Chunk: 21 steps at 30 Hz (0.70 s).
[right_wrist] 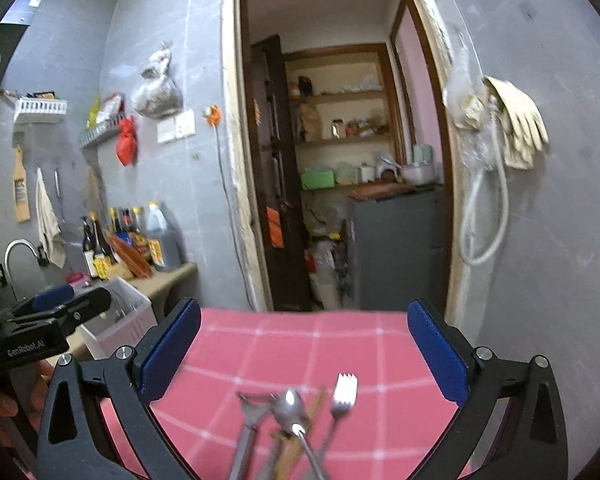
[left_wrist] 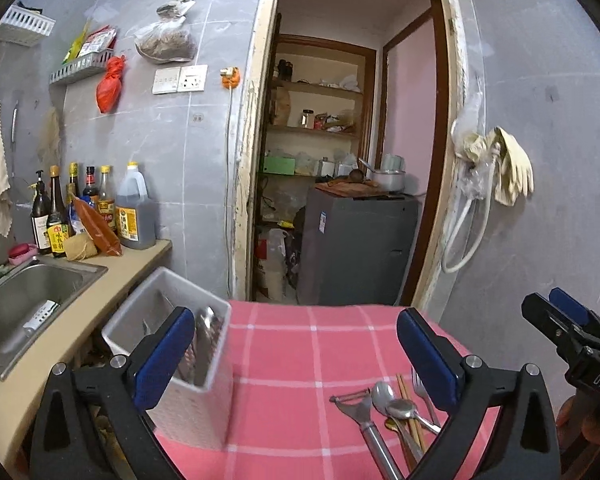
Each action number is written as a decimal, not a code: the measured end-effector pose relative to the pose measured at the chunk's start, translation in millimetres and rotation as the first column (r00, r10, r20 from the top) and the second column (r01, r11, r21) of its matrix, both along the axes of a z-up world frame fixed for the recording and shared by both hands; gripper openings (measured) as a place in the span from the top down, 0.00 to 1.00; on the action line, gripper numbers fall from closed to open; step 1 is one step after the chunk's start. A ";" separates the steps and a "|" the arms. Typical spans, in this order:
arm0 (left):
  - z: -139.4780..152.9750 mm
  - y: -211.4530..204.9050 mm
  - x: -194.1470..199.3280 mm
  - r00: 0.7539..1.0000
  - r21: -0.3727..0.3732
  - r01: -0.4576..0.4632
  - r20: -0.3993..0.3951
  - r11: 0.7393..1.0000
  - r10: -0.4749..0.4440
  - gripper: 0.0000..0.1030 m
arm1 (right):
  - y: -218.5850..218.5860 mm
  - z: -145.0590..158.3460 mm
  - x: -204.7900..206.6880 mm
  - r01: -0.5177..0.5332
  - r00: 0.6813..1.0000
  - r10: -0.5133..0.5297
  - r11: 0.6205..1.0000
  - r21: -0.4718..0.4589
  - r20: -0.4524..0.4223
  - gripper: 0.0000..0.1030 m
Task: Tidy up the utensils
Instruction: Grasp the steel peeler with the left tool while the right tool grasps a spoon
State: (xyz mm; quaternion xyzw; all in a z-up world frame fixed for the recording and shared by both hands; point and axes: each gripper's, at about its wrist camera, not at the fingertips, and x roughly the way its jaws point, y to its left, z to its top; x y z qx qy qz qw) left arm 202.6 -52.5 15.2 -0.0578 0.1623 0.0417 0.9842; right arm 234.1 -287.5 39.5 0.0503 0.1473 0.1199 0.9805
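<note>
On the pink checked cloth (left_wrist: 292, 420) lies a small heap of utensils: a metal peeler (left_wrist: 360, 412), two spoons (left_wrist: 384, 396), wooden chopsticks (left_wrist: 406, 400) and a fork (left_wrist: 420, 384). My left gripper (left_wrist: 296, 356) is open and empty, between a white basket (left_wrist: 188, 412) on the left and the heap on the right. Some metal utensils (left_wrist: 206, 332) stand in the basket. My right gripper (right_wrist: 304, 354) hangs open and empty above the peeler (right_wrist: 252, 412), a spoon (right_wrist: 290, 408), the chopsticks (right_wrist: 316, 400) and the fork (right_wrist: 345, 390).
A steel sink (left_wrist: 32, 296) and sauce bottles (left_wrist: 100, 208) sit on the counter to the left. Straight ahead a doorway (left_wrist: 340, 160) opens past the table's far edge onto shelves and a grey cabinet (left_wrist: 356, 248). Gloves (left_wrist: 508, 168) hang on the right wall.
</note>
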 end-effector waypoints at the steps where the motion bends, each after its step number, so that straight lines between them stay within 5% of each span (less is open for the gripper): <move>1: -5.9 -5.1 0.1 1.000 0.006 0.002 -0.010 1.000 -0.002 0.01 | -4.5 -4.7 1.3 0.002 1.000 -0.002 1.000 -0.002 -0.015 0.01; 9: -45.6 -33.2 15.3 0.992 0.037 0.020 -0.123 0.999 -0.015 0.01 | -28.1 -53.3 20.1 -0.011 0.991 0.011 1.000 0.004 -0.134 0.01; 18: -95.1 -43.9 40.2 0.956 -0.008 0.041 -0.289 0.999 -0.041 0.01 | -32.6 -112.7 43.0 -0.084 0.949 0.090 0.996 0.032 -0.302 0.02; 21: -108.3 -46.3 46.0 0.942 -0.034 0.060 -0.330 0.998 -0.068 0.01 | -30.5 -125.2 49.4 -0.116 0.931 0.125 0.992 0.046 -0.342 0.14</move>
